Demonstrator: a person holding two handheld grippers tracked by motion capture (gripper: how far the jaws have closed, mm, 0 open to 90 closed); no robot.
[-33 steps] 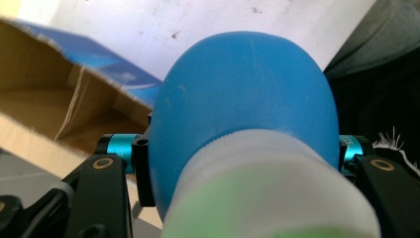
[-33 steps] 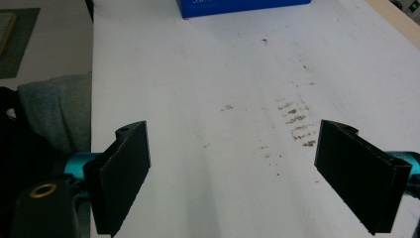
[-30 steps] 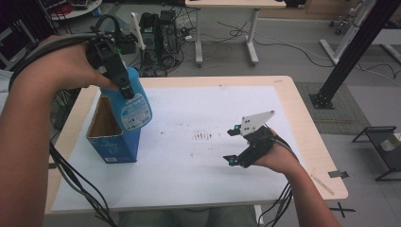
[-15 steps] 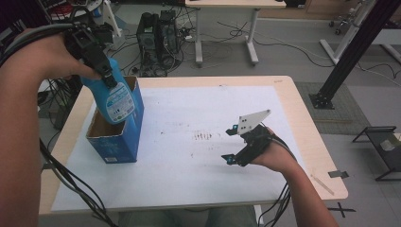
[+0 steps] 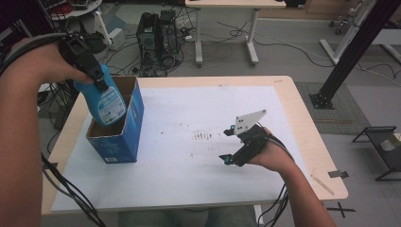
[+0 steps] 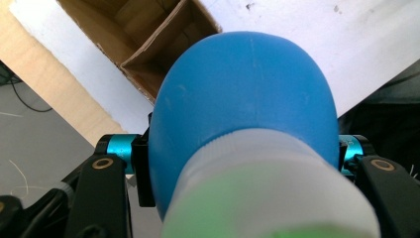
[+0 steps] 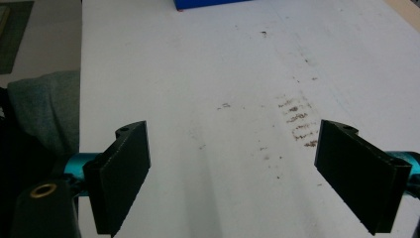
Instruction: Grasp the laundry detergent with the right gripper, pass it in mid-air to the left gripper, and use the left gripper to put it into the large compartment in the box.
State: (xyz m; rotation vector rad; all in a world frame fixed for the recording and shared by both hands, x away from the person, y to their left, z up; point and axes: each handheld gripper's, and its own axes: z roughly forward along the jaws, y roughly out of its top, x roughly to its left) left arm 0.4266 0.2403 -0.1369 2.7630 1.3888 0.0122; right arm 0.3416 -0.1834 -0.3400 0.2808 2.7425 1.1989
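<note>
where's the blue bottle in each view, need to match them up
High view: the blue bottle is upper left, held tilted by the left gripper, its base going into the blue cardboard box.
Left gripper view: the bottle sits centre, clamped between the jaws, above the open box.
Right gripper view: no bottle here.
Shared landmark: the box, whose blue wall shows at the top edge of the right gripper view.

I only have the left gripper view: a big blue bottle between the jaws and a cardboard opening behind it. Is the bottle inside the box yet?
Observer: Partly. In the high view the bottle has its lower end inside the open blue box, tilted.
Operator: Where's the other gripper?
Observer: The right gripper is over the white sheet, well apart from the box.
Operator: Holding anything?
Observer: No, its jaws stand open with nothing between them.
</note>
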